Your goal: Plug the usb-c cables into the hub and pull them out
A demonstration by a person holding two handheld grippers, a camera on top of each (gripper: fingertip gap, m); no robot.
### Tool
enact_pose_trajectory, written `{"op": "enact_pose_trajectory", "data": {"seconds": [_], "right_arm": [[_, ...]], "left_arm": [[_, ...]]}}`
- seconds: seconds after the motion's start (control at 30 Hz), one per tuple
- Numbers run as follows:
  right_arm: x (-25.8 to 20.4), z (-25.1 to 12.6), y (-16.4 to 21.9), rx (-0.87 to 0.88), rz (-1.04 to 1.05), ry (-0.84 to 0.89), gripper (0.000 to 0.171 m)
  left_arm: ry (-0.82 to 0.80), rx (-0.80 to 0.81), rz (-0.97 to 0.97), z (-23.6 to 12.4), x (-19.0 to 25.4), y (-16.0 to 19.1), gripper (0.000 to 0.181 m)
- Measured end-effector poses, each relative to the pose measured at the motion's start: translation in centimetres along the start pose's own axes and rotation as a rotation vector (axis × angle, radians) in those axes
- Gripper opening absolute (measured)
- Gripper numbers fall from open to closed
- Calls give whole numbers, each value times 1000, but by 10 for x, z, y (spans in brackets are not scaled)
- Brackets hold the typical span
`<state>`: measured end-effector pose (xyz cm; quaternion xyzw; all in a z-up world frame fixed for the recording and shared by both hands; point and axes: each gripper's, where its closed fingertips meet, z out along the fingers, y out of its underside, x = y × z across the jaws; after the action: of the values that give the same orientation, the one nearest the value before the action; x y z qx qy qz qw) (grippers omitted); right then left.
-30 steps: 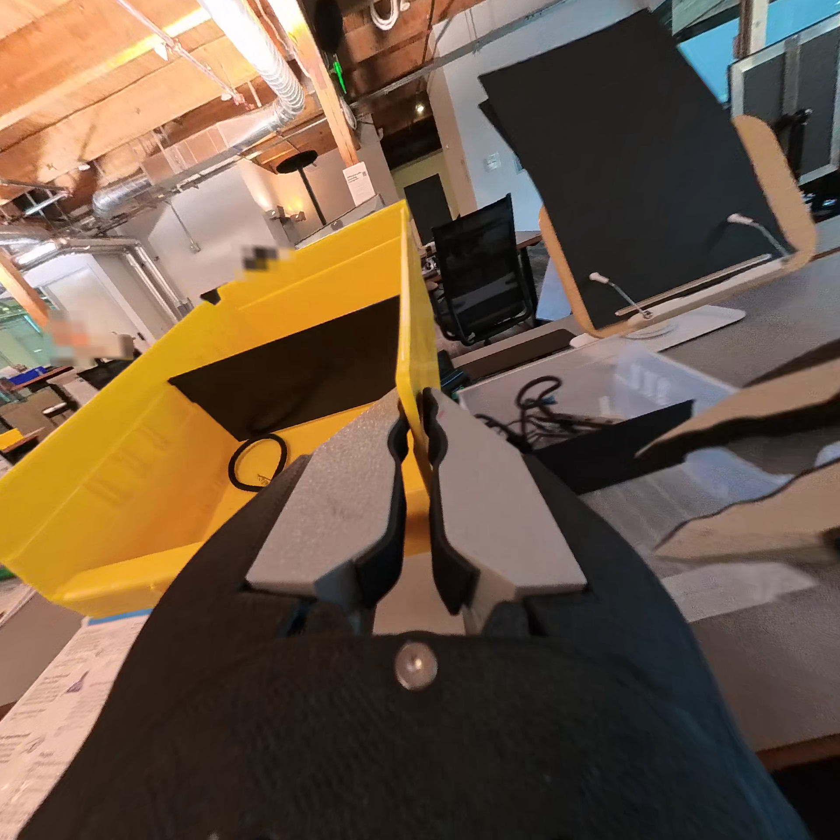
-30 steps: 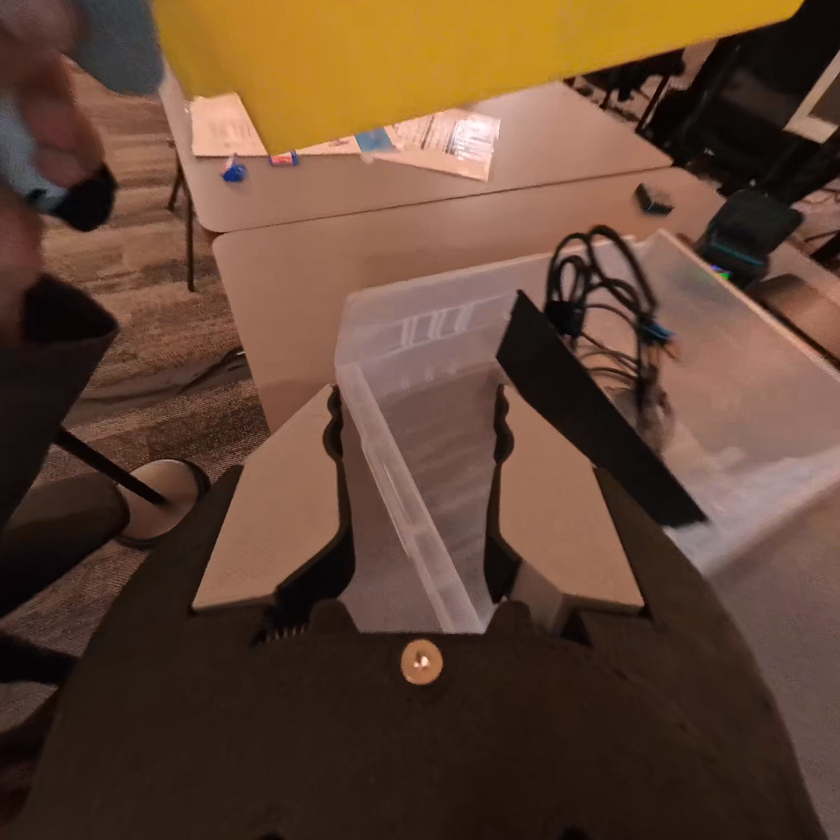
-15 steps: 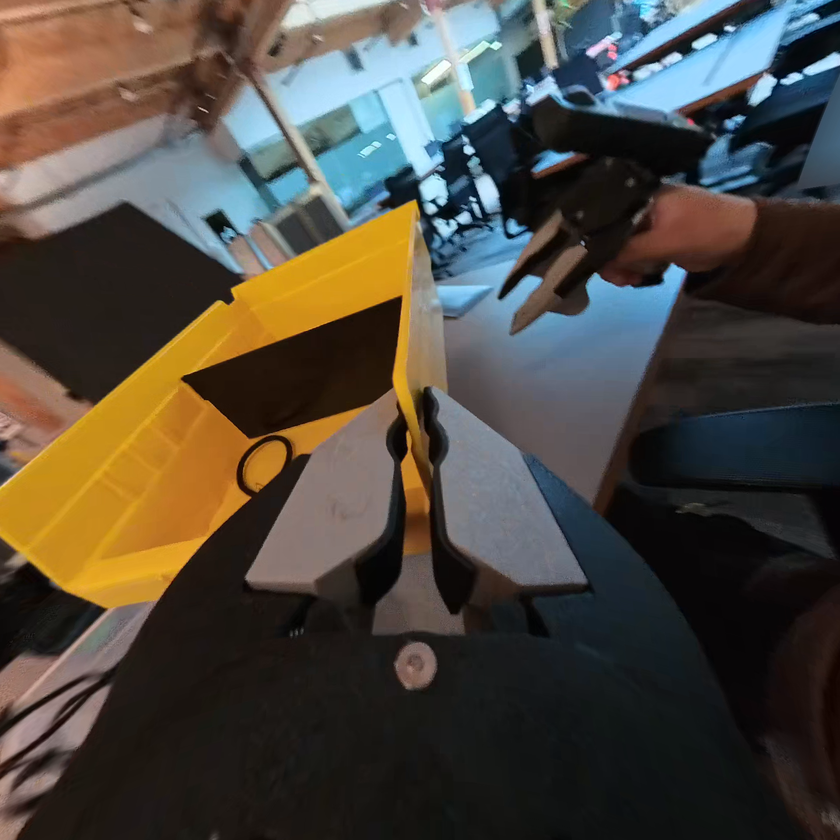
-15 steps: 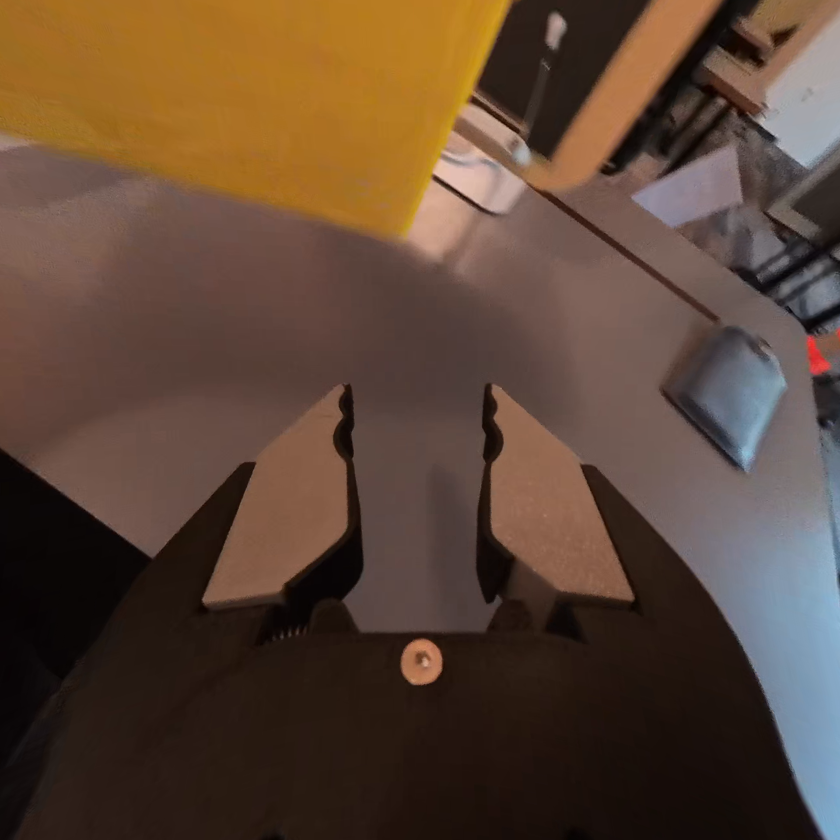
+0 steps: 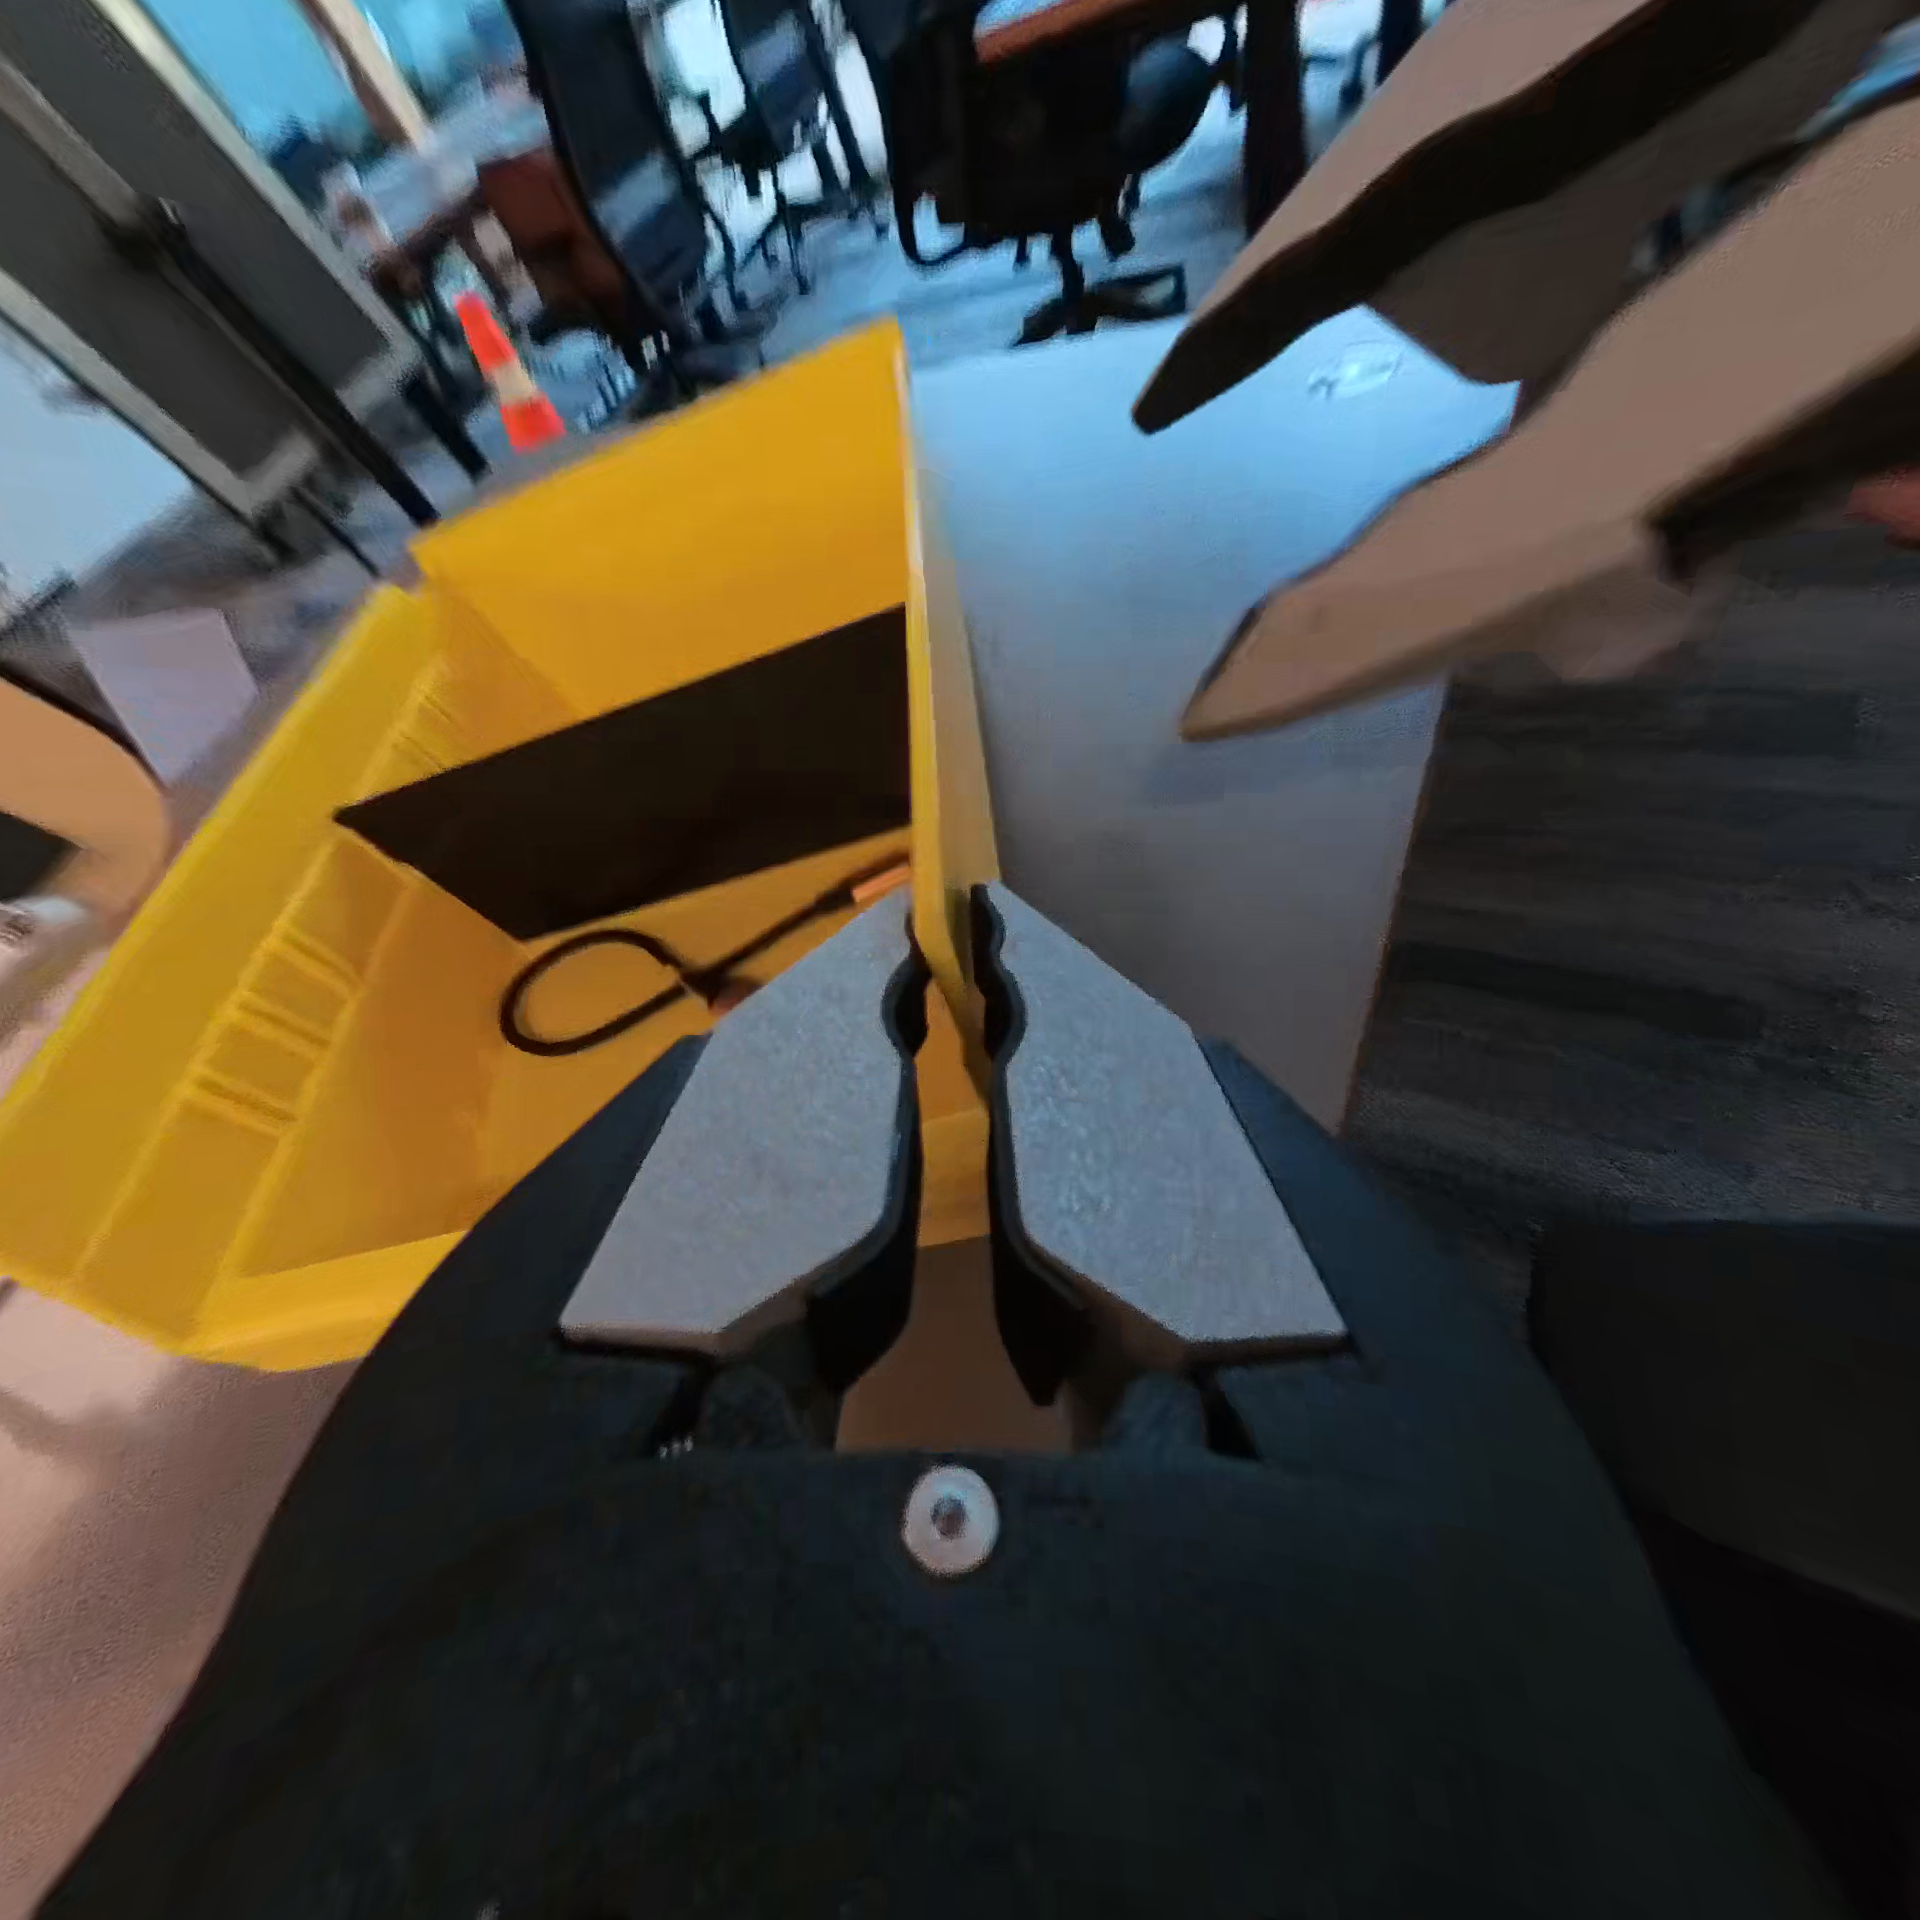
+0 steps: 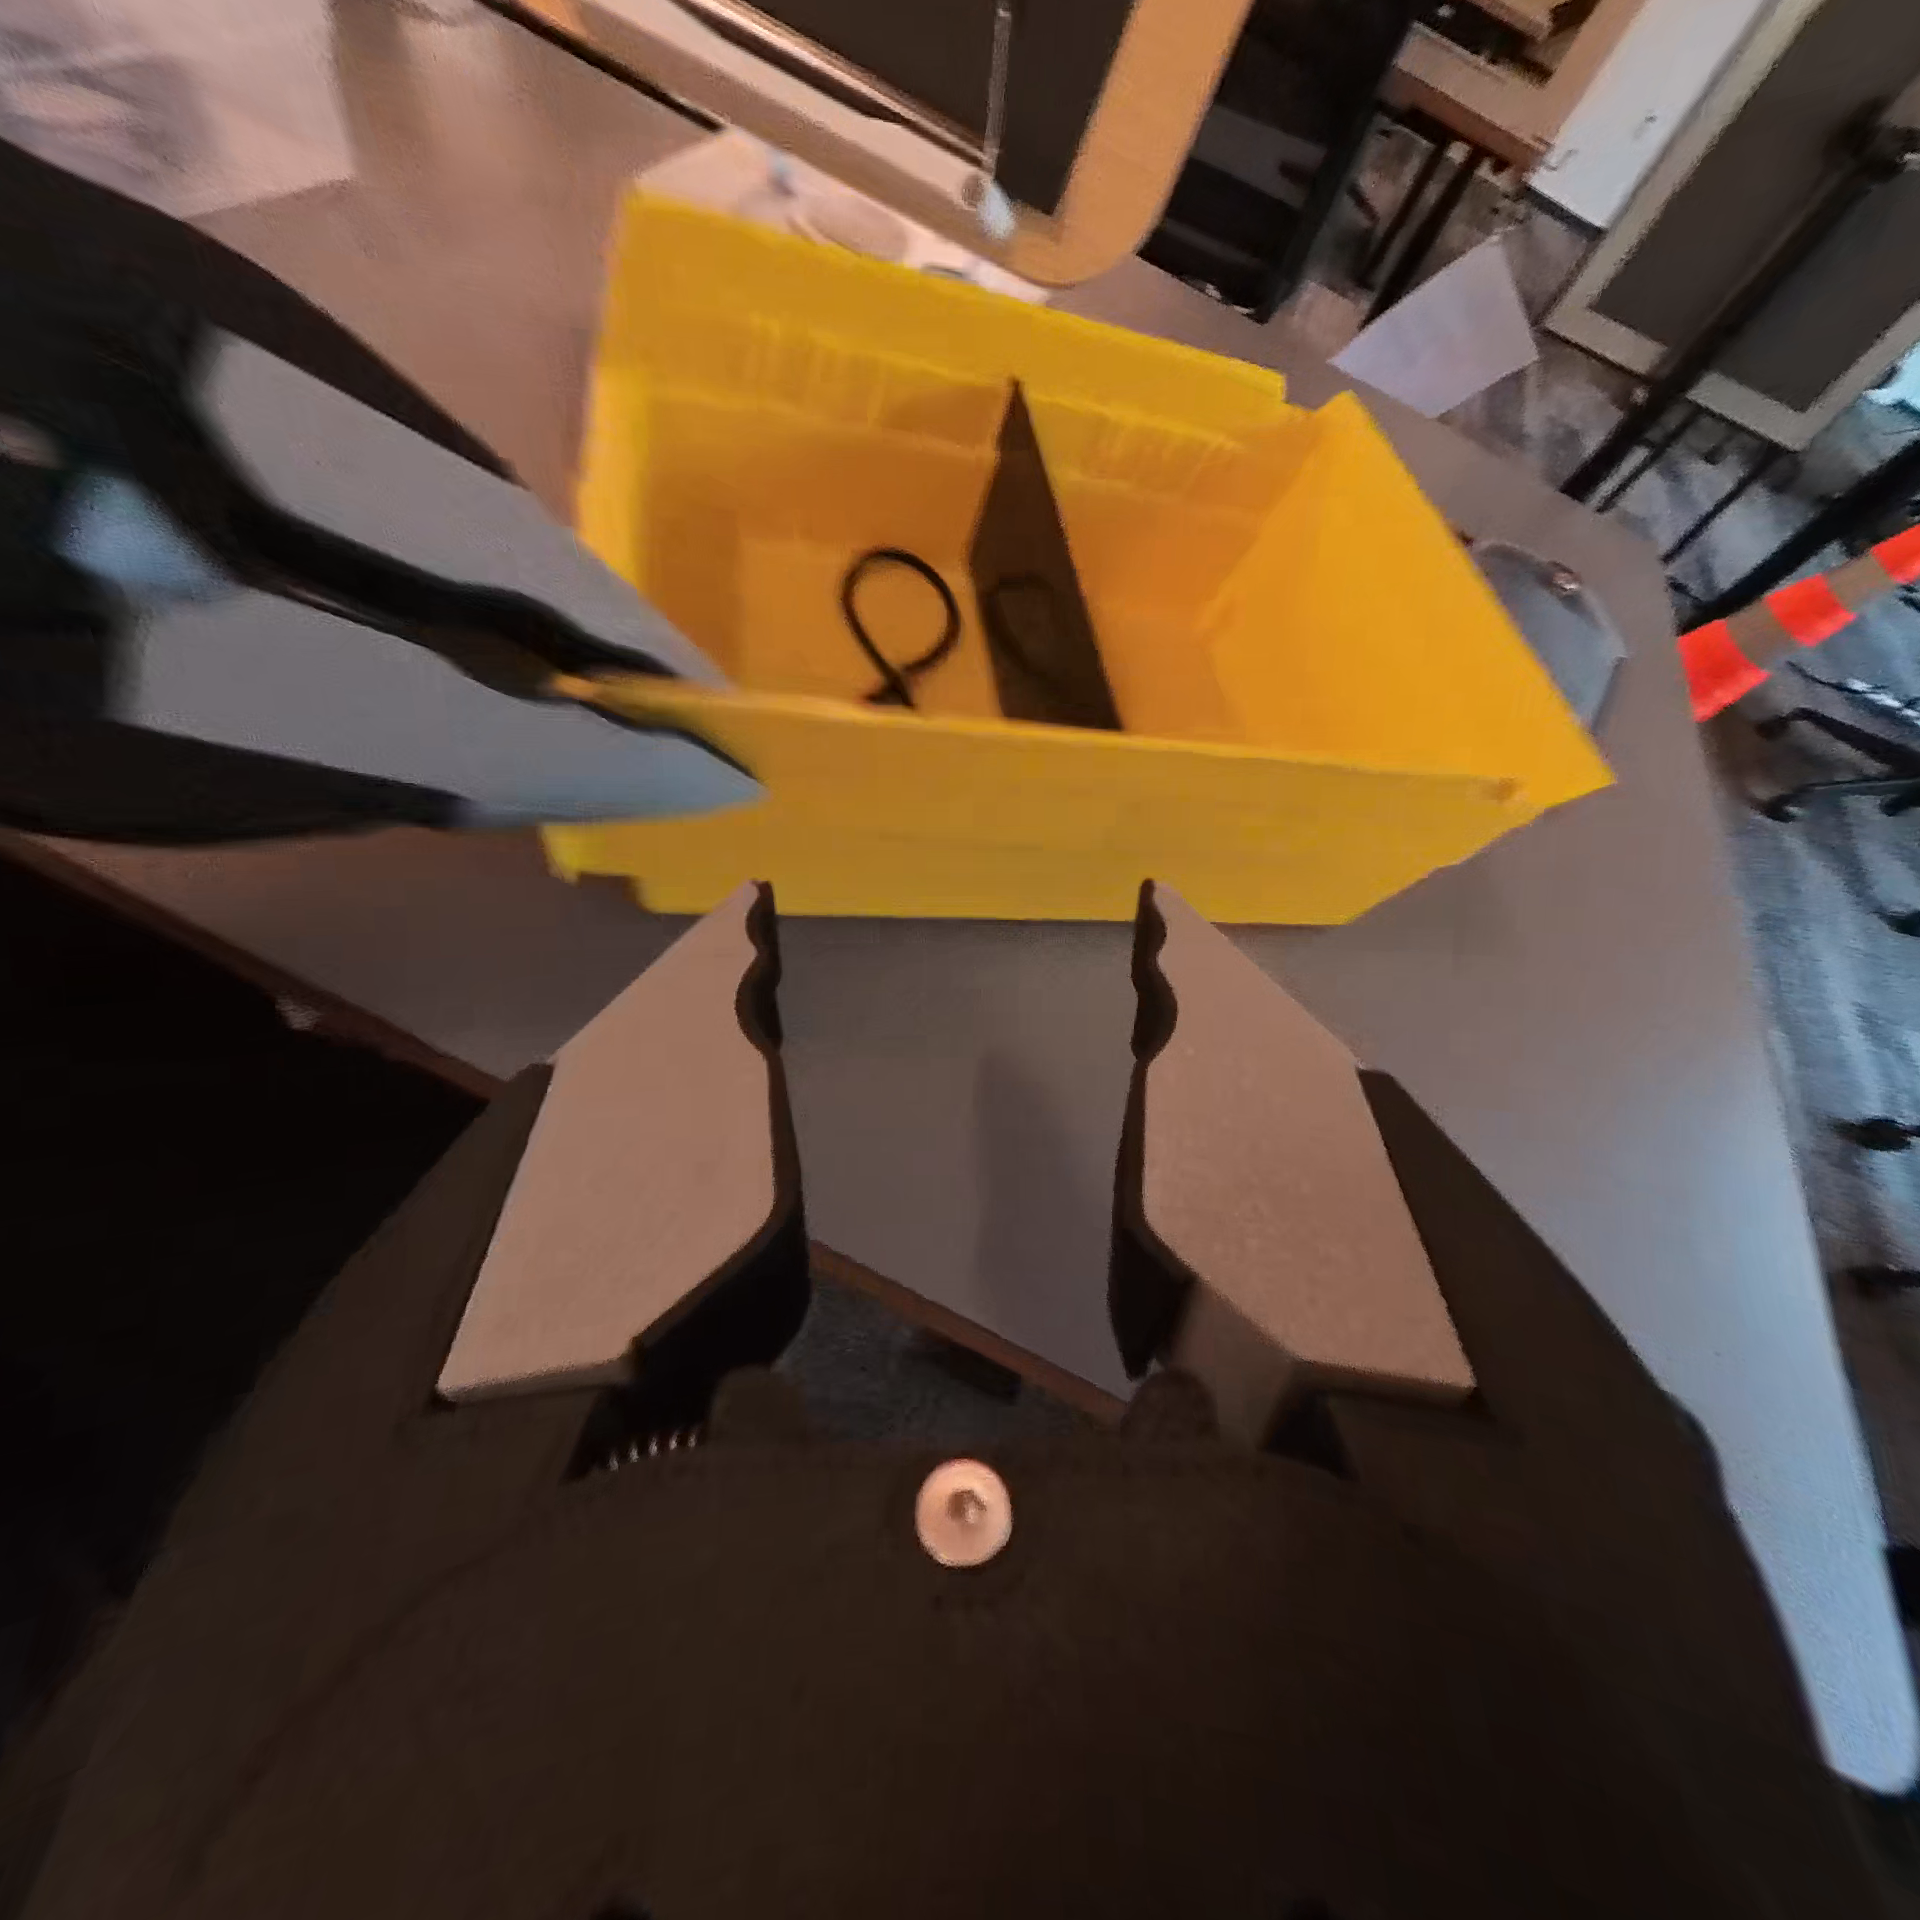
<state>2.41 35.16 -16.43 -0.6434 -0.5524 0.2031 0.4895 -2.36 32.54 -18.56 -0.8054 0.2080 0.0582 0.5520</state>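
While the left gripper [image 5: 948, 956] pinches the yellow bin [image 6: 1039, 821] wall, the right gripper [image 6: 951, 925] hangs wide open, empty. Inside the bin, beside its black divider [image 6: 1029, 613], the looped black cable [image 6: 896, 623] looks light and floppy; best gripped at its stiff plug.

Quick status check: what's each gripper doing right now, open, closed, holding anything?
Left gripper: closed on the side wall of the yellow bin.
Right gripper: open, empty, just short of the bin above the table.

I see one black cable [image 6: 896, 632] coiled in a loop on the floor of the yellow bin [image 6: 1039, 821], just left of the black divider [image 6: 1029, 603]; its plug end [image 5: 878, 886] looks orange-tinted.
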Motion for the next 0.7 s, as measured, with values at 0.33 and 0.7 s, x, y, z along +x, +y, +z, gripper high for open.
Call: {"op": "enact_pose_trajectory", "data": {"seconds": [0.33,0.7], "right_arm": [[-41,10,-4,25,-53,8,71],[-57,65,-17,-129,-144,98,54]], "left_arm": [[75,-172,-130,-79,22,49,84],[-270,-129,-353,-241,-97,108,93]]}}
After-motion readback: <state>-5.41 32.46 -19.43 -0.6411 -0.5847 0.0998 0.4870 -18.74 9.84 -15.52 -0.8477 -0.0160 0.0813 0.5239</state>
